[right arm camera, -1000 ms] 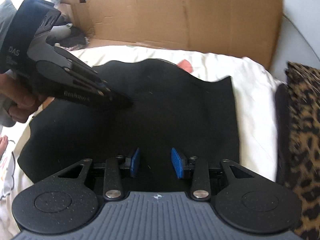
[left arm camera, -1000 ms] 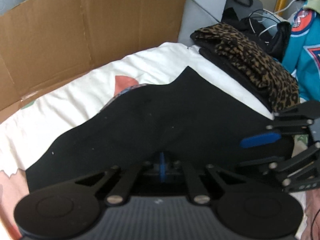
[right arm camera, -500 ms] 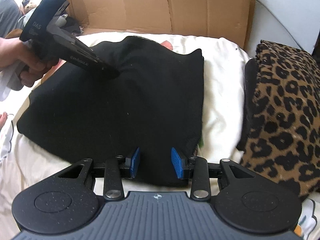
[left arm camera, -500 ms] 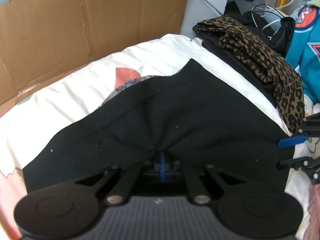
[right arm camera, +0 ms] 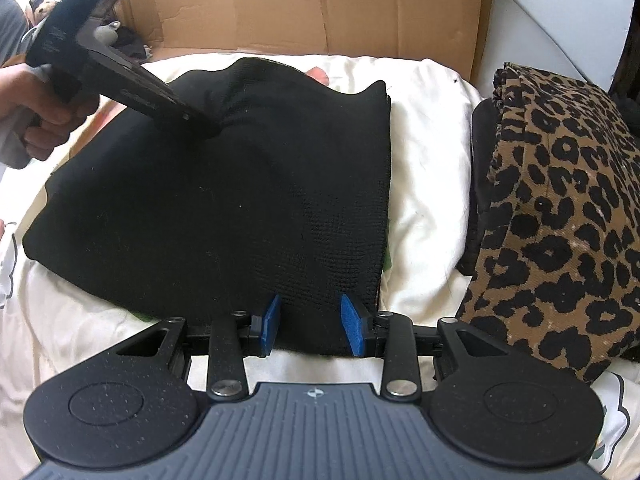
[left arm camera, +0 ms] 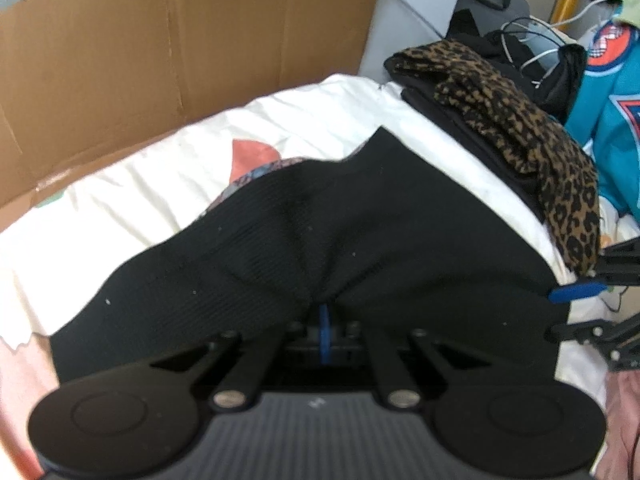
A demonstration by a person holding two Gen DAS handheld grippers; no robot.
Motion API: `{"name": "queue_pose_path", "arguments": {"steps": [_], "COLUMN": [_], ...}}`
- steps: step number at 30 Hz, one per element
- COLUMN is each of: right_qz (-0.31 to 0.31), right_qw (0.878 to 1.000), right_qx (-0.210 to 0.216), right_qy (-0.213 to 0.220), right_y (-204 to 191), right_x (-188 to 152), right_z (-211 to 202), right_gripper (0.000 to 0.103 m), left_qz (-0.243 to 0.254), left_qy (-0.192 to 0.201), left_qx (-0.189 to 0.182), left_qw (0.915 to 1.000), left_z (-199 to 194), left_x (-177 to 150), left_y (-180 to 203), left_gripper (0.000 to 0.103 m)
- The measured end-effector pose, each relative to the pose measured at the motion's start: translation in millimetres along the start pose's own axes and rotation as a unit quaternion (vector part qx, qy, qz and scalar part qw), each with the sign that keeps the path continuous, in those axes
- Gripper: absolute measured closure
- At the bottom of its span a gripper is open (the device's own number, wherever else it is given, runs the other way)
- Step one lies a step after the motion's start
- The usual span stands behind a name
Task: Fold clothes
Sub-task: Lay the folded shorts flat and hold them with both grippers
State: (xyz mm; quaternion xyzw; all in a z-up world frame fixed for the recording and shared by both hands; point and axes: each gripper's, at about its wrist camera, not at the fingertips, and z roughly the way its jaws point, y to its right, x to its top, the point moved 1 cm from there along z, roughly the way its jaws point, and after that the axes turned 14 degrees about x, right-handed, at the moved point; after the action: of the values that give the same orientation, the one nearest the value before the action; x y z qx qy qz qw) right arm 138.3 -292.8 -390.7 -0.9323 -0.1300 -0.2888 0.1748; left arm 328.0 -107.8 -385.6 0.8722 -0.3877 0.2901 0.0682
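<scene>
On the bed (right arm camera: 432,168), left gripper (left arm camera: 325,312) pinches the black garment (right arm camera: 240,200); right gripper (right arm camera: 308,326) half-open, apparently straddling its near edge. Next: clamp, fold.

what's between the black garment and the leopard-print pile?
Only a bare strip of white bedding separates the black garment from the leopard-print pile; clearest in the right wrist view.

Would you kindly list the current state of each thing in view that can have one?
Black knit garment: spread on the white bedding, bunched and lifted where pinched.
Left gripper: shut on the garment's middle.
Right gripper: open, blue pads astride the garment's near edge, not pressing.
Leopard-print garment: folded, lying on a black item beside the black garment.
Brown cardboard sheet: flattened, standing behind the bedding.
</scene>
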Motion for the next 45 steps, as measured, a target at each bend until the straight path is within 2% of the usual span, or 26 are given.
{"name": "queue_pose_path", "arguments": {"steps": [3,9,14,23,26,33,41,45], "right_qz": [0.008,0.010,0.009,0.008,0.008,0.008,0.007,0.005], "right_qw": [1.000,1.000,1.000,1.000,1.000,1.000,1.000,1.000], "right_qx": [0.003,0.000,-0.003,-0.003,-0.003,-0.004,-0.006,-0.007], "right_qy": [0.001,0.001,0.000,-0.001,-0.001,0.001,0.001,0.000], "right_y": [0.9,-0.9,-3.8,-2.2,-2.1,-3.1,-3.6,-3.5], "right_x": [0.7,1.7,1.6,2.9,2.4,1.1,1.3,1.2], "right_z": [-0.9,0.3,-0.2,0.8,0.7,0.7,1.4,1.8], "right_gripper": [0.064,0.063,0.063,0.063,0.063,0.063,0.063,0.063], "left_qz": [0.021,0.002,0.004,0.036,0.061,0.070,0.061,0.038], "left_qy": [0.005,0.009,-0.001,-0.019,-0.035,-0.065,-0.087,-0.102], "left_qx": [-0.017,-0.042,-0.064,-0.111,-0.097,-0.100,-0.086,-0.078], "left_qw": [0.9996,0.9991,0.9979,0.9930,0.9927,0.9903,0.9907,0.9910], "left_z": [-20.1,-48.9,-52.8,-55.2,-51.0,-53.0,-66.5,-70.8], "left_x": [0.6,-8.9,-21.8,-40.4,-50.0,-76.9,-99.0,-106.6], "left_y": [-0.1,1.0,15.7,57.1,68.3,70.1,45.9,29.0], "left_gripper": [0.096,0.096,0.096,0.096,0.095,0.095,0.095,0.096]}}
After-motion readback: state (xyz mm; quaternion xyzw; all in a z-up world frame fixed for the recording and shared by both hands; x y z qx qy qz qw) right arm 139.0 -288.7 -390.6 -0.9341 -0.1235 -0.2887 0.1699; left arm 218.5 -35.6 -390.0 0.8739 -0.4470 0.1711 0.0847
